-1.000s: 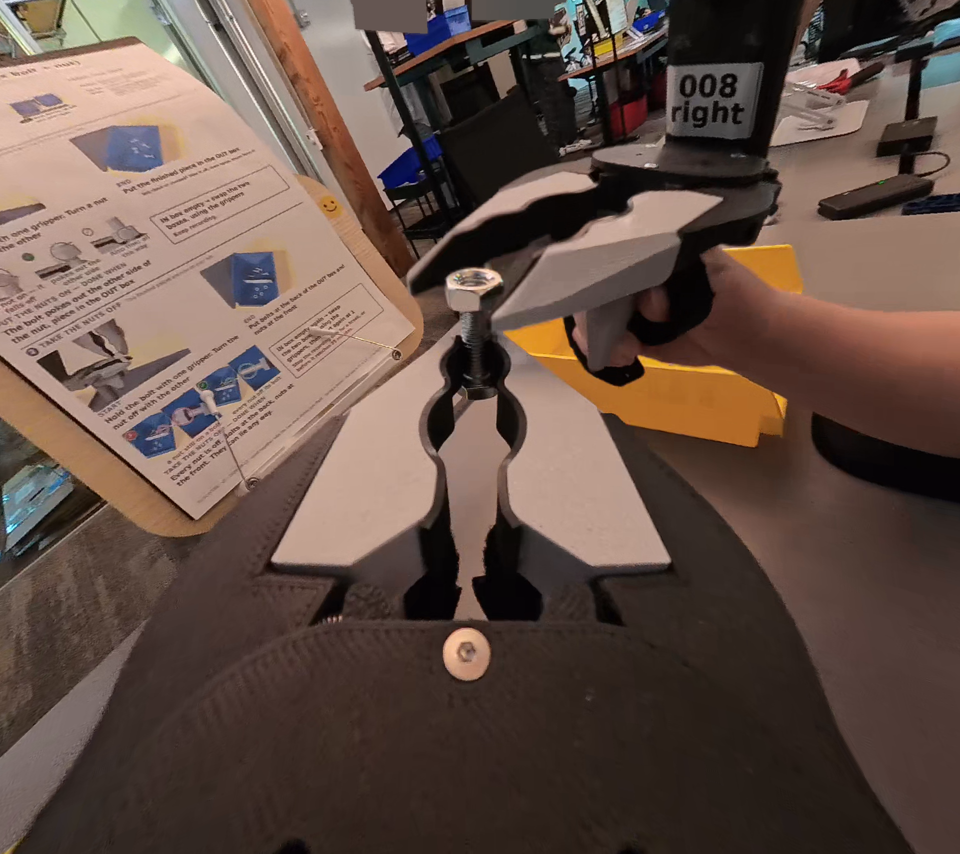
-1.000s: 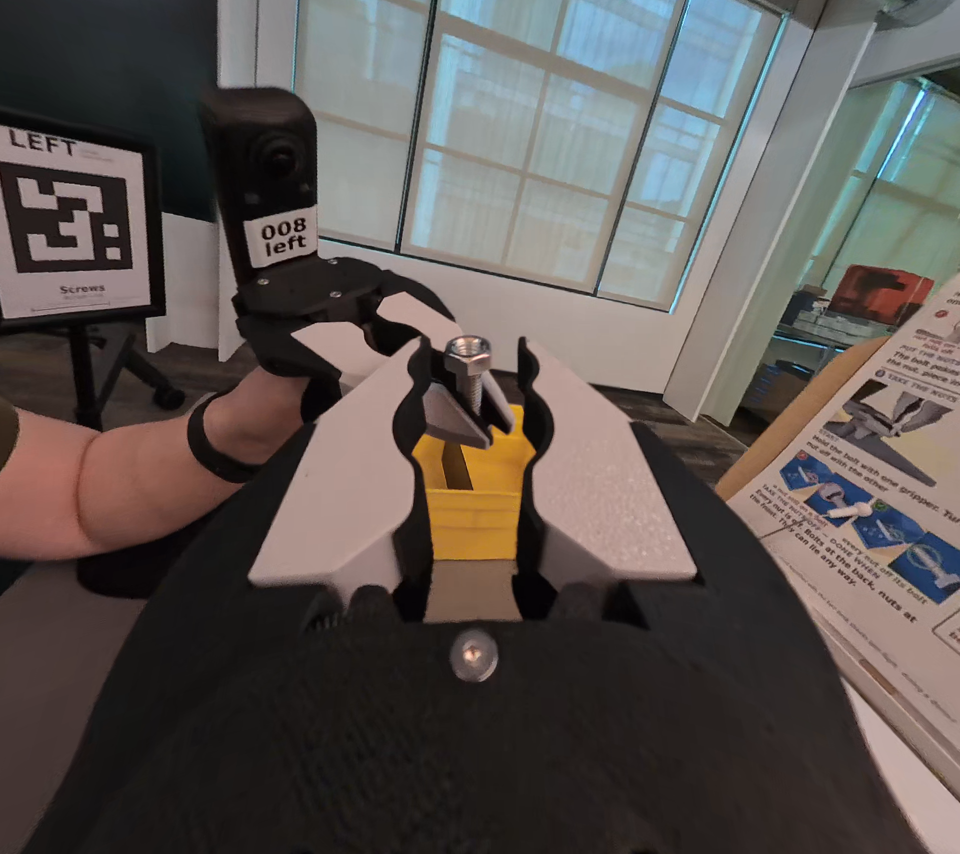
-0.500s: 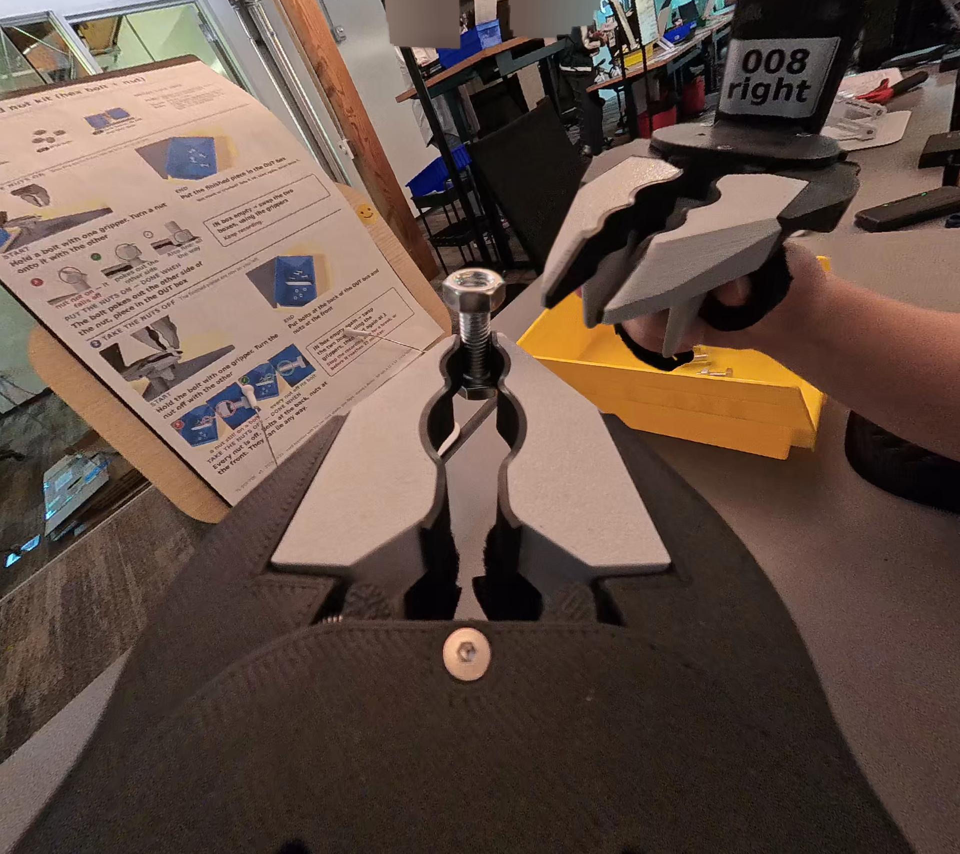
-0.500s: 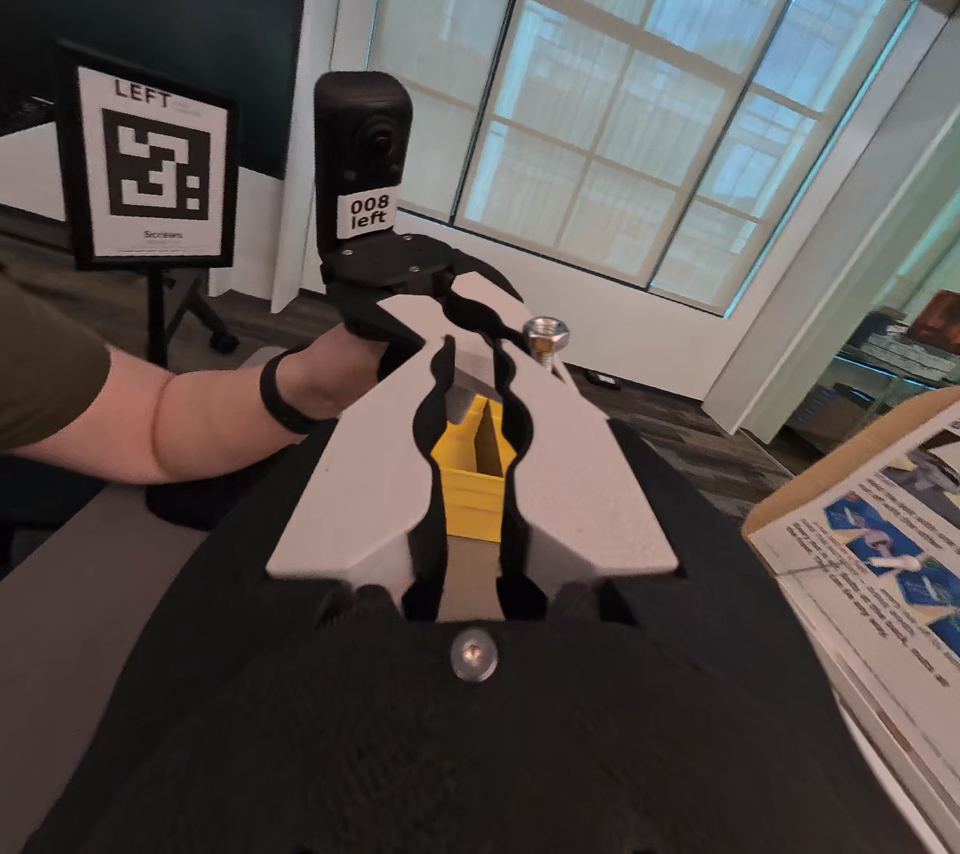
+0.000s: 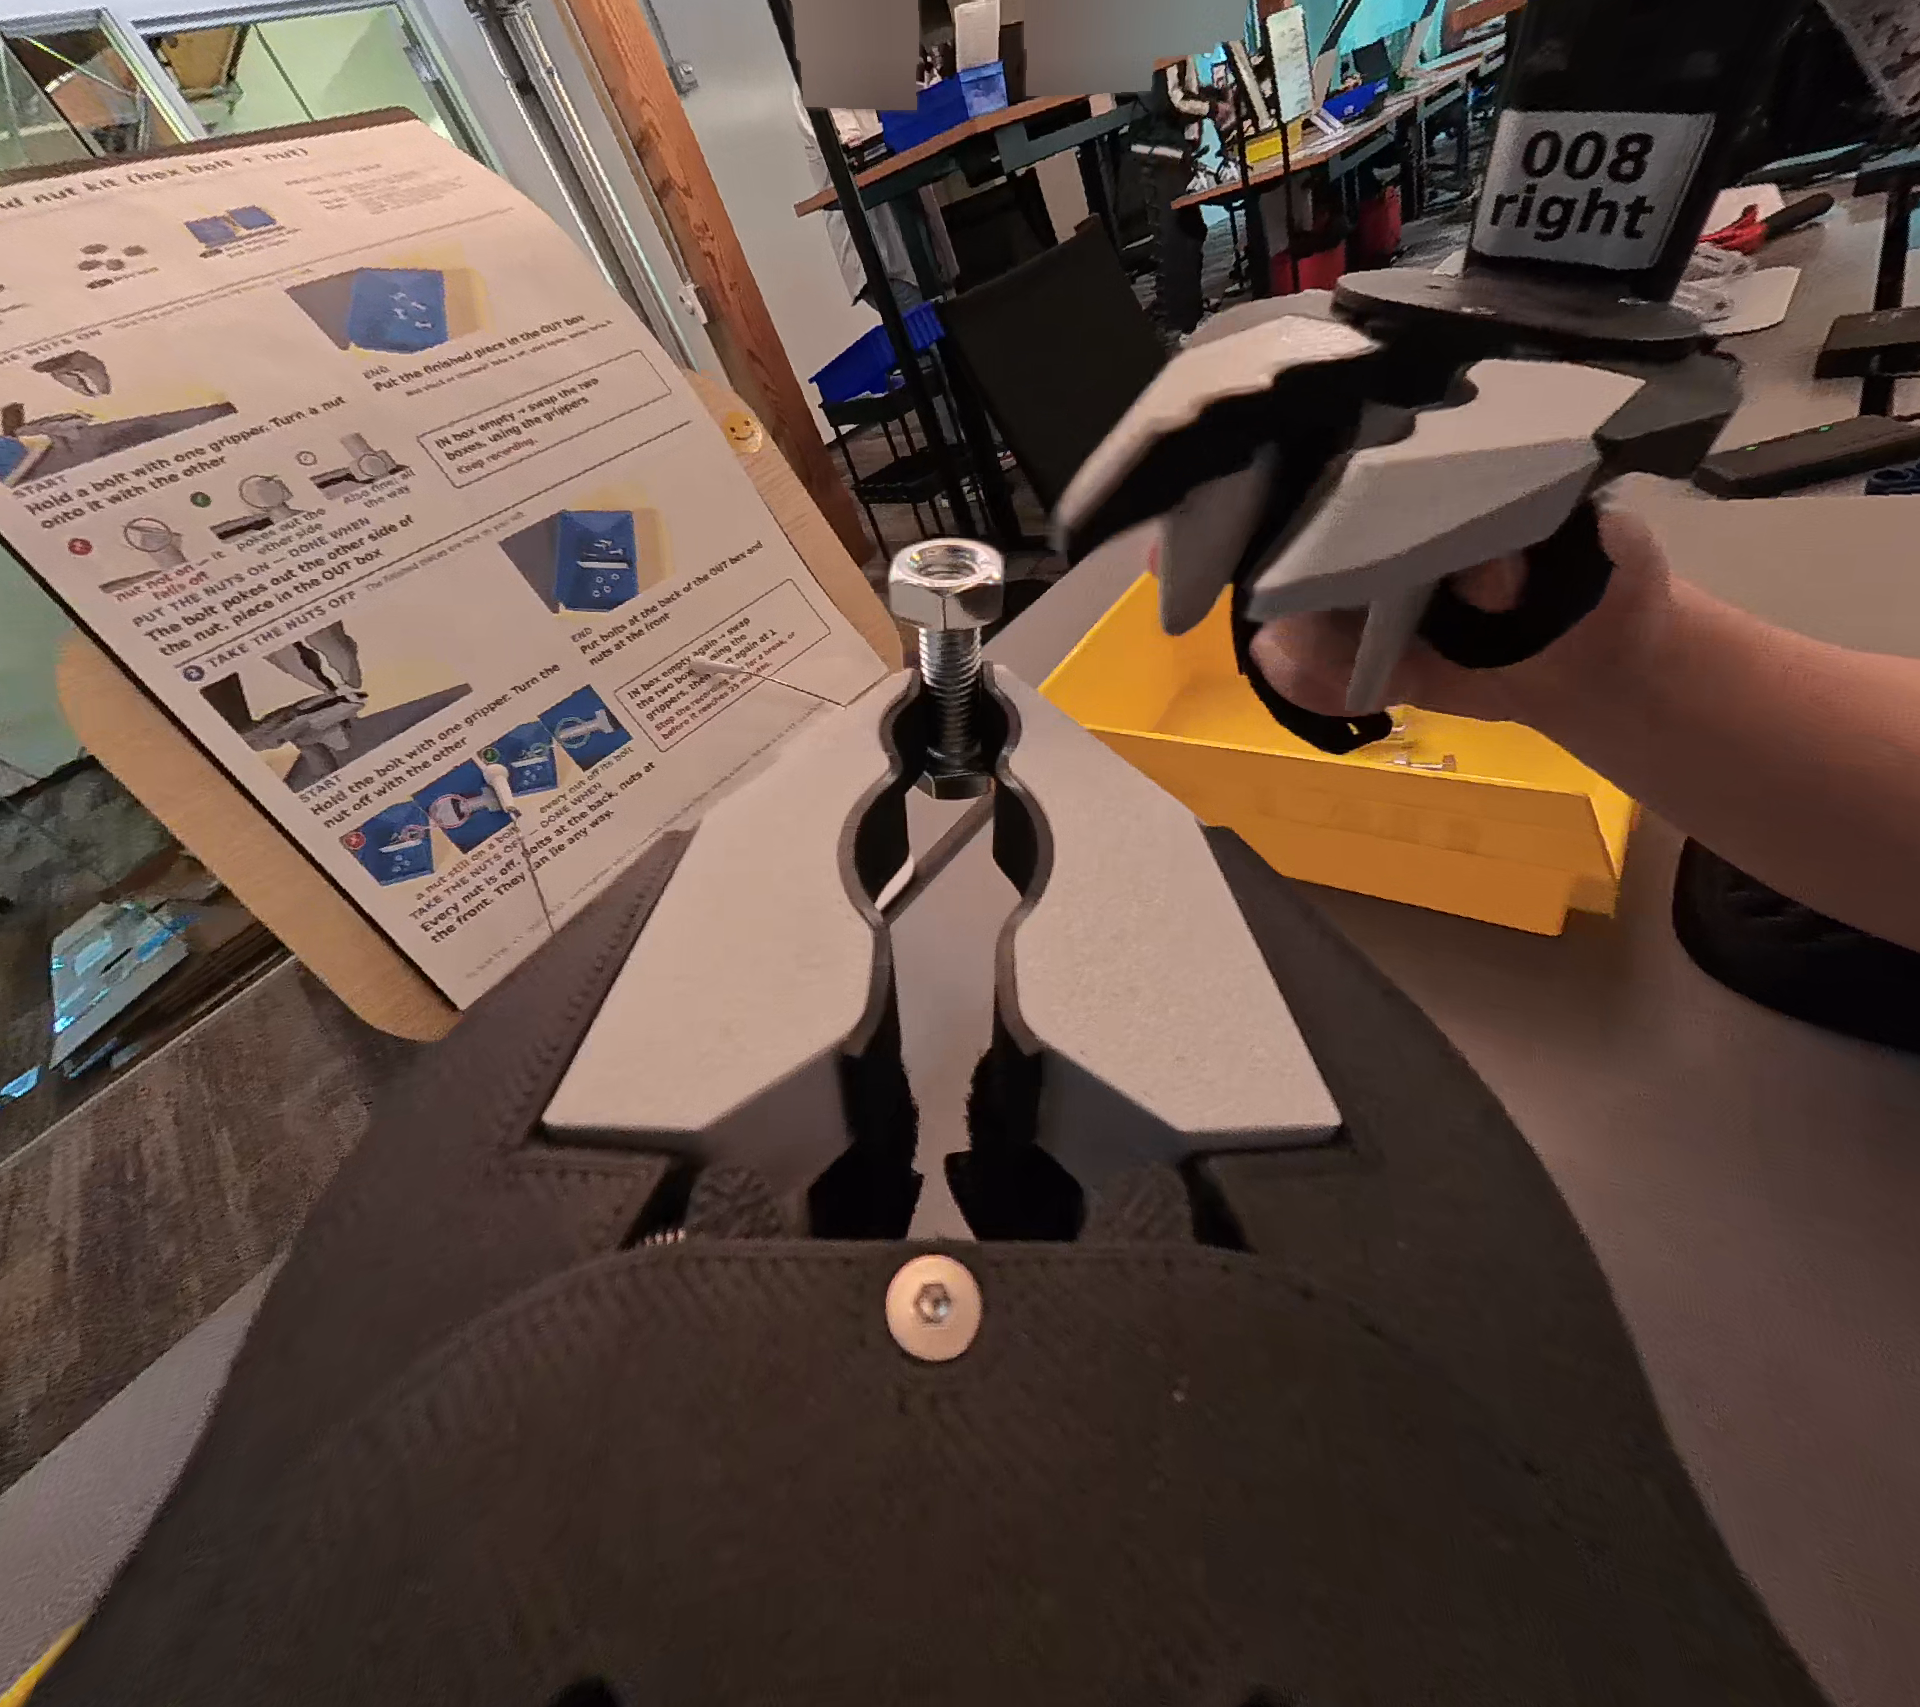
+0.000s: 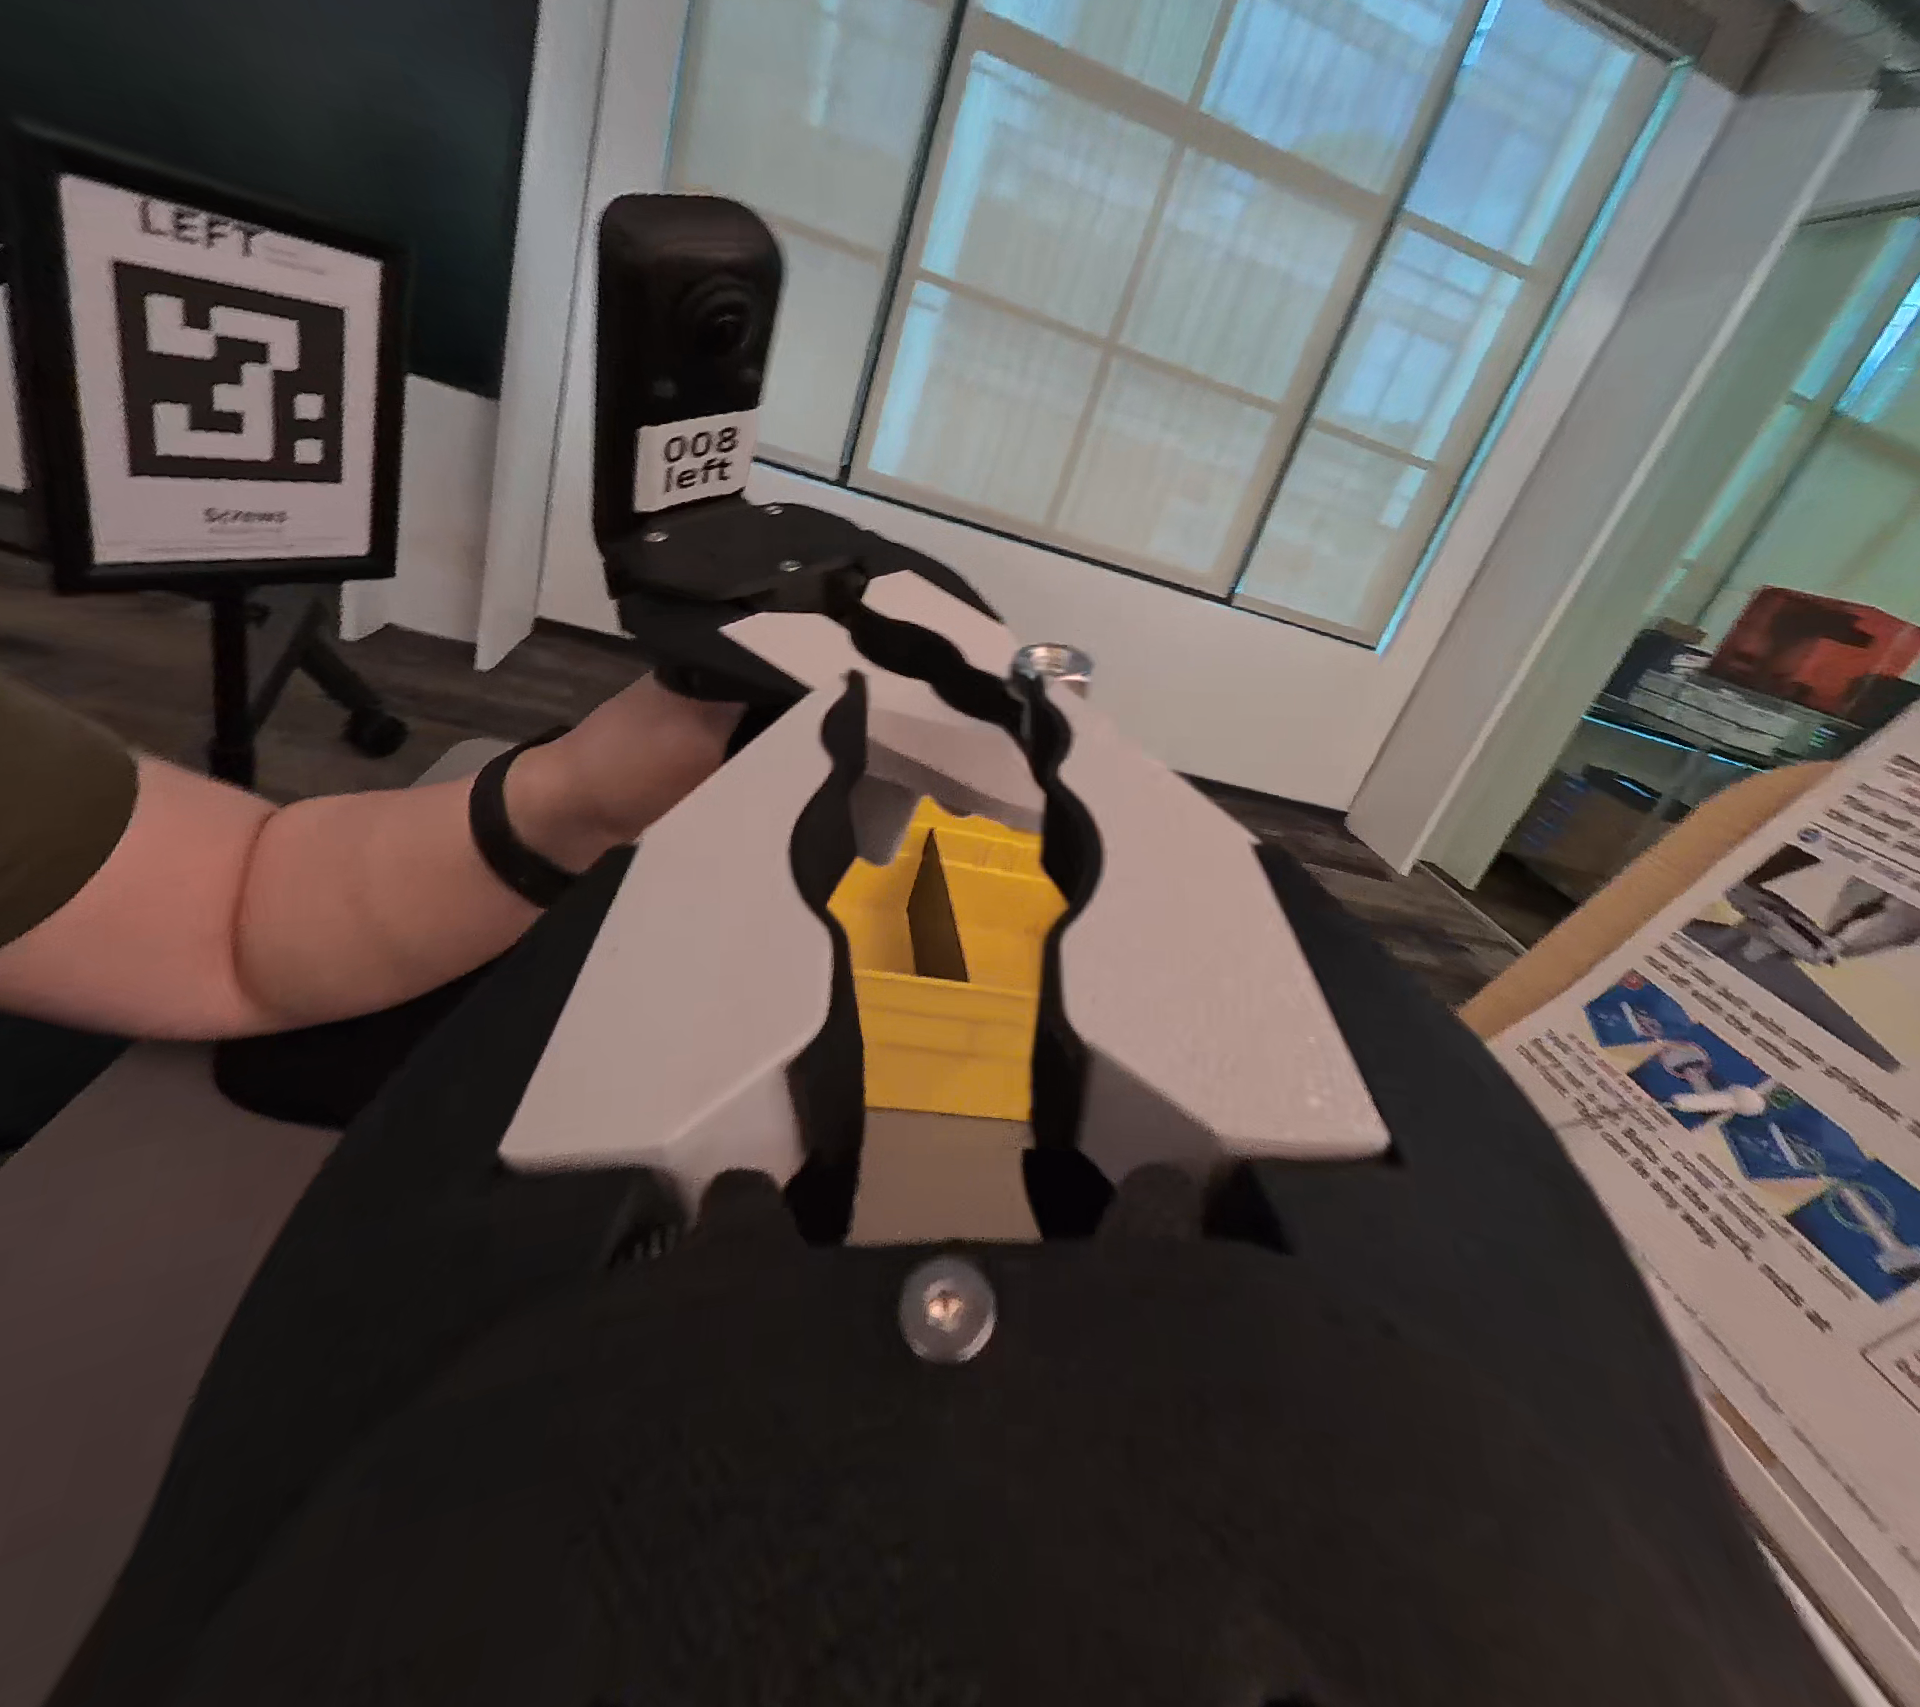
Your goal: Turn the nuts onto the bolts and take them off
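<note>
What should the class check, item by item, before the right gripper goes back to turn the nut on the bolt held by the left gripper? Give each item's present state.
1. Bolt clamped upright in left gripper: ok.
2. Nut seated on the bolt's top end: ok.
3. Right gripper open and empty: ok.
4. Right gripper lined up around the nut: not ok, it is off to the side.
5. Depth of thread engagement: cannot tell.
6. Yellow bin clear of the grippers: ok.
</note>
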The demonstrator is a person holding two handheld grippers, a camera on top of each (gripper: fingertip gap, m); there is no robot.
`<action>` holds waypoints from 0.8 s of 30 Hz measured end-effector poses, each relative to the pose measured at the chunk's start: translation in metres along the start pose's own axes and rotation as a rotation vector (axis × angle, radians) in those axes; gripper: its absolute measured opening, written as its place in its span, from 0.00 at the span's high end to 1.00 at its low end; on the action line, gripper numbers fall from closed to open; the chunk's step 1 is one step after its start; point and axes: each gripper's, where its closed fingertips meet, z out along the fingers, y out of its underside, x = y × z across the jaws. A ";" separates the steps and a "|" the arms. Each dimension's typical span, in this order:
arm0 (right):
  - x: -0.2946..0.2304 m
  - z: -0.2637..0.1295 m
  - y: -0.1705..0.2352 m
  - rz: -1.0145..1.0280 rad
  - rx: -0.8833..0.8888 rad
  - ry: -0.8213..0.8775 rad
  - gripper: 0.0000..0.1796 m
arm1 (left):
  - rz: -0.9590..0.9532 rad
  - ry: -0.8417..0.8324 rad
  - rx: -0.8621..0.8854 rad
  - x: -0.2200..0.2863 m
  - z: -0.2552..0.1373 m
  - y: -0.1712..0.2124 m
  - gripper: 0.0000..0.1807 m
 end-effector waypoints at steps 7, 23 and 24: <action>-0.014 0.011 0.007 0.041 -0.014 -0.084 0.55 | 0.035 0.011 -0.014 0.008 0.005 0.002 0.96; -0.034 0.024 0.022 -0.038 -0.117 -0.112 0.32 | -0.006 0.074 0.026 0.018 0.005 -0.004 0.96; -0.035 0.023 0.022 -0.076 -0.131 -0.102 0.31 | -0.009 0.067 0.029 0.016 0.004 -0.005 0.96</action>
